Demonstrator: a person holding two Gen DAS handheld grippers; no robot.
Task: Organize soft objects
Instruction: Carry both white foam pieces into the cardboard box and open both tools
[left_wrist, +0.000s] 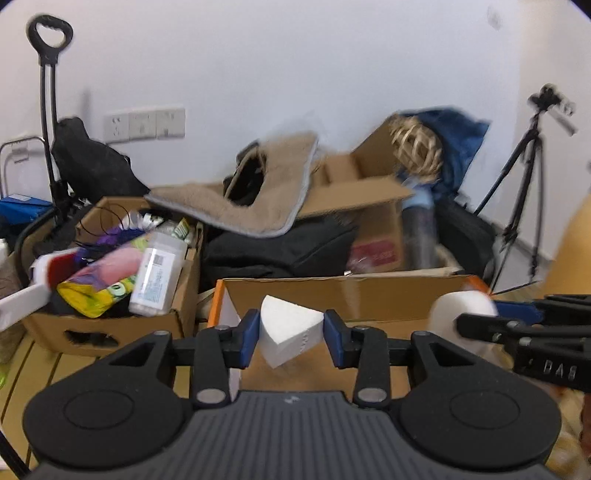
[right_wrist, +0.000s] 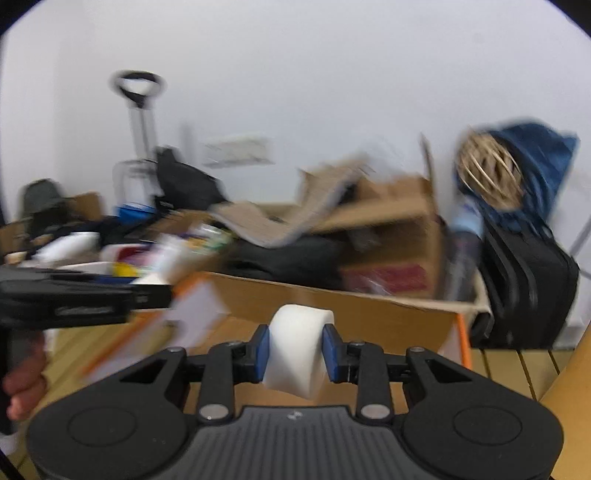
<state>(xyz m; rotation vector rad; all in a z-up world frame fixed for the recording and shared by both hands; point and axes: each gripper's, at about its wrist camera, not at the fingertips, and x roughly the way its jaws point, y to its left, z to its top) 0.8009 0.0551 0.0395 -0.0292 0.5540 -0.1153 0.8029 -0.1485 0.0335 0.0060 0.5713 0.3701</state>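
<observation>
Two grippers carry two white foam pieces, one each: the left gripper (left_wrist: 290, 334) has its blue pads pressed on a wedge-shaped foam block (left_wrist: 286, 332), and the right gripper (right_wrist: 295, 349) clamps a rounded foam piece (right_wrist: 297, 354). Both pieces hang above one open cardboard box (left_wrist: 351, 299) with orange edges, standing on a wooden slatted floor (left_wrist: 33, 365). Behind it sit two more cardboard boxes full of clutter, one tan mat (left_wrist: 258, 199), one woven ball (left_wrist: 417, 149), one tripod (left_wrist: 524, 177), then a white wall (left_wrist: 295, 66).
</observation>
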